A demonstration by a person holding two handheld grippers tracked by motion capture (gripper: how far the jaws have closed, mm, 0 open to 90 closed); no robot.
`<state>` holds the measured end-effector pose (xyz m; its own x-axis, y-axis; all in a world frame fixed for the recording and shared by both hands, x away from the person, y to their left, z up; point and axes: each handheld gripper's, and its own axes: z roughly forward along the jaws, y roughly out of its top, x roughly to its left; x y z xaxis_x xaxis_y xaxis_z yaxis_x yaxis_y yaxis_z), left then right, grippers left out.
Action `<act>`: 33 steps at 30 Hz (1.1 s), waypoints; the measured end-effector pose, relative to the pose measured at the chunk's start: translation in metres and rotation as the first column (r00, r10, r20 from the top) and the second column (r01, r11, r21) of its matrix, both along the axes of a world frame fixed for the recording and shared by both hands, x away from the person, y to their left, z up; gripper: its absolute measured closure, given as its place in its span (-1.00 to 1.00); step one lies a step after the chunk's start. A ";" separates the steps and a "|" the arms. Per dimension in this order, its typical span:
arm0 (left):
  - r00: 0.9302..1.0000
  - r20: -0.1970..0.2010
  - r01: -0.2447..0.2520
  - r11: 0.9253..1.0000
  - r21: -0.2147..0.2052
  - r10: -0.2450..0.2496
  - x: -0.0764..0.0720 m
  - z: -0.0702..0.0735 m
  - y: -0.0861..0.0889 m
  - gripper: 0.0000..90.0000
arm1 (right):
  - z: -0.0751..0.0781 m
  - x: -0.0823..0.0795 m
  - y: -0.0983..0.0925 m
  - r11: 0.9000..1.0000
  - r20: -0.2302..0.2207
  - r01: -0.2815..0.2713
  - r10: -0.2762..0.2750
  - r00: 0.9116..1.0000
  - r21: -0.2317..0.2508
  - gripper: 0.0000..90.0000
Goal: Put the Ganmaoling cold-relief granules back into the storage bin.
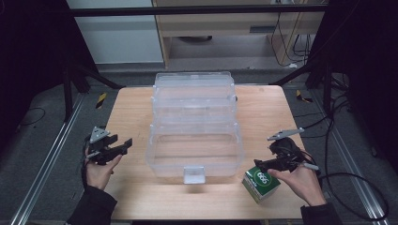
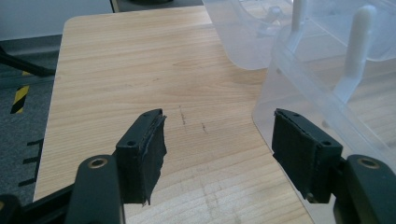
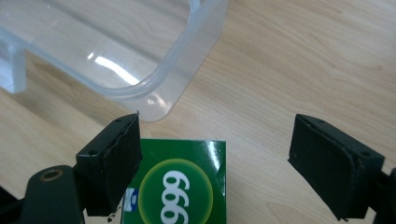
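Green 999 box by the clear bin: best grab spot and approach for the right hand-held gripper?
Take the small green cardboard box across its two flat side faces, coming down from above with the right hand-held gripper. It lies flat on the wooden table, printed face up and apart from the clear plastic storage bin. The open jaws look wider than the box.

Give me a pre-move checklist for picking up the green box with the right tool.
1. Right tool open: ok, jaws stand wide apart, nothing pressed between them.
2. Green box within reach: ok, it sits on the table just below the right tool.
3. Box centred between the jaws: not ok, in the right gripper view it lies toward the left jaw.
4. Clear storage box out of the way: ok, its corner is apart from the green box.
5. Left tool free: ok, open over bare table.
6. Green box undamaged: cannot tell.
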<state>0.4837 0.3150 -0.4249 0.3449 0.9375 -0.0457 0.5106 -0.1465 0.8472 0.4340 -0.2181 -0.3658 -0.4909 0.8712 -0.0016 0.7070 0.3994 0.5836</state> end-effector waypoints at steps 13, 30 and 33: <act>1.000 -0.006 -0.028 0.999 0.025 0.028 0.002 -0.005 0.008 -0.34 | 0.005 -0.006 0.001 0.999 -0.066 -0.016 0.014 0.998 -0.037 -0.62; 0.999 -0.011 -0.038 0.999 0.030 0.039 0.002 -0.006 0.012 -0.32 | -0.015 -0.001 0.017 0.995 -0.187 -0.053 0.037 0.982 -0.083 -0.78; 0.999 -0.005 -0.037 0.999 0.028 0.037 0.001 -0.005 0.012 -0.31 | -0.019 -0.001 0.020 0.993 -0.211 -0.069 0.047 0.976 -0.098 -0.79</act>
